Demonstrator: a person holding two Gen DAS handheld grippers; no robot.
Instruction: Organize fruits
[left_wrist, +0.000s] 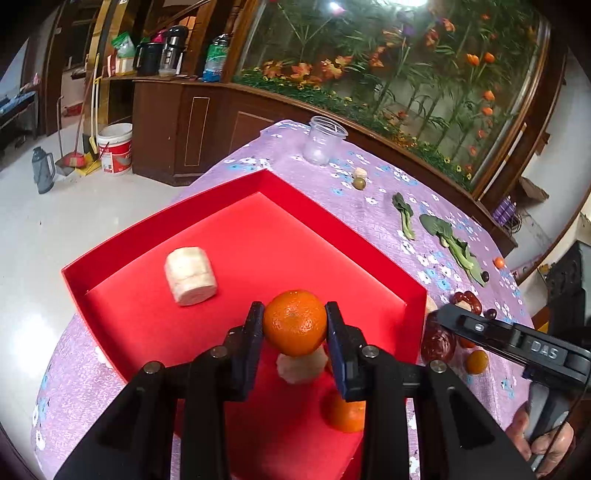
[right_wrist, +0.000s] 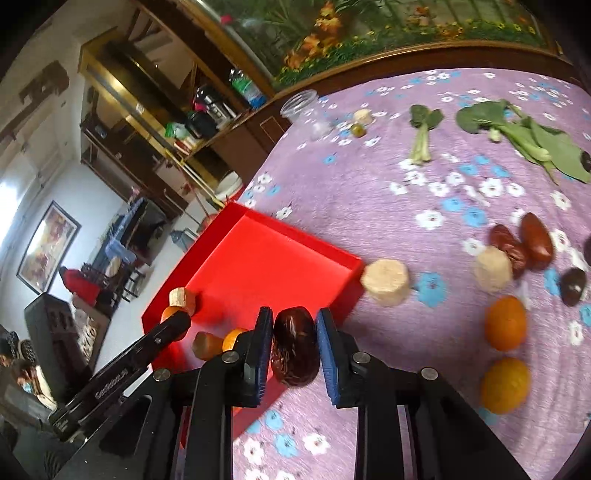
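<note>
Red tray (left_wrist: 110, 254) on the left: above it the left gripper (left_wrist: 294, 325) clamps a firm mandarin (left_wrist: 294, 322) across its middle. Rightward, the right gripper (right_wrist: 294, 343) squeezes a soft, wrinkled date (right_wrist: 294, 345), seemingly above the tray's corner; gentle pressure suits it.

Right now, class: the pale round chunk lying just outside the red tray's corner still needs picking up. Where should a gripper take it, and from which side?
Take the pale chunk across its curved sides, coming down from above. It looks like a short cylinder with a flat face up, so opposite sides offer matching contact. Come from the open tablecloth side, probably, since the red tray wall crowds the other.
</note>
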